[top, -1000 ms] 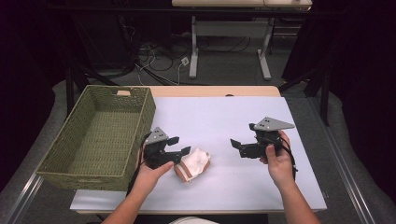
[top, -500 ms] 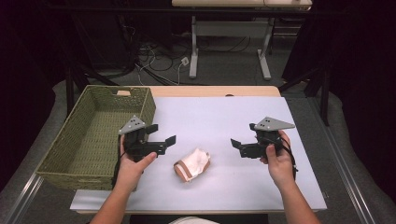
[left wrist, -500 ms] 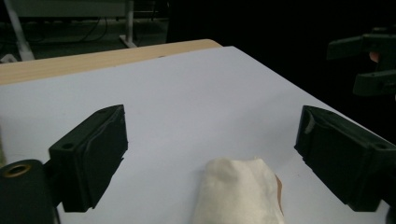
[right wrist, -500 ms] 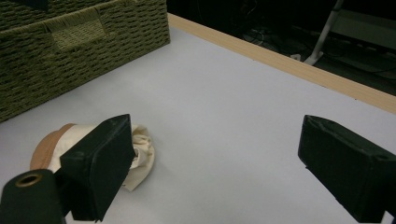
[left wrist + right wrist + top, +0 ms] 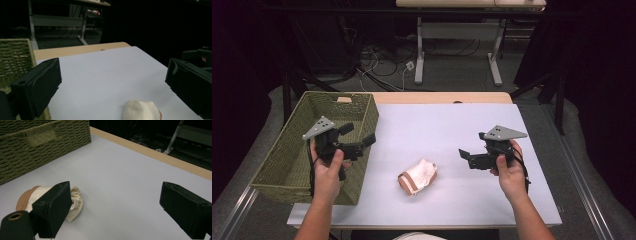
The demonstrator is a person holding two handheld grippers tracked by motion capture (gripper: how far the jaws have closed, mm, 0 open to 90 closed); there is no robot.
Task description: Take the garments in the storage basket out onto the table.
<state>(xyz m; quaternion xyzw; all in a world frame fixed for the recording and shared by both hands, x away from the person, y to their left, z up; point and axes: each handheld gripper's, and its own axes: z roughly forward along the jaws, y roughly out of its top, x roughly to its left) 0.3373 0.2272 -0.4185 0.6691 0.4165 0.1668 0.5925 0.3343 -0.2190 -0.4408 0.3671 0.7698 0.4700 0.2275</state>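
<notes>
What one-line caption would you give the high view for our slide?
Two hand-held grippers, left gripper and right gripper, hover open either side of a rolled cloth, beside a woven basket.

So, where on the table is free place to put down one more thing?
The white table top is bare between the basket and the right gripper, beyond the rolled cloth. The basket crowds the left side.
</notes>
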